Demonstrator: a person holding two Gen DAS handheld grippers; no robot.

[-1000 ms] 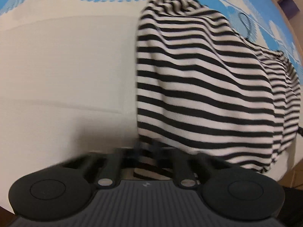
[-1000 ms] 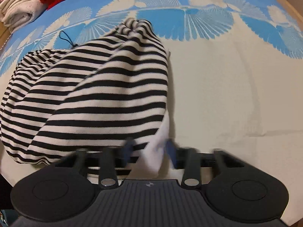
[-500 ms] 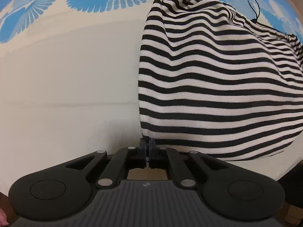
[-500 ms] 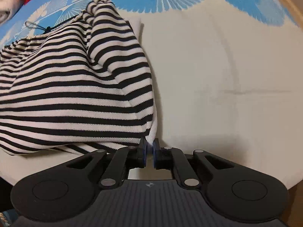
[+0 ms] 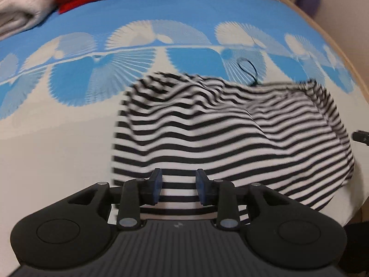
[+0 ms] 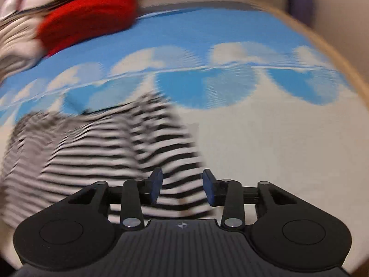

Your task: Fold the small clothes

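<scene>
The left gripper (image 5: 178, 185) is held spread, its blue pads (image 5: 157, 184) apart with nothing pinched between them; the right gripper (image 6: 183, 188) is likewise spread and grips nothing; beneath both, the striped garment (image 5: 230, 138) is seen lying rumpled at the near edge of the blue-and-cream patterned cloth (image 5: 57, 138); a thin black cord loop (image 5: 249, 69) is seen at the garment's far edge; toward the far left corner a red garment (image 6: 92, 16) and folded pale clothes (image 5: 20, 16) are stacked; both views are blurred.
</scene>
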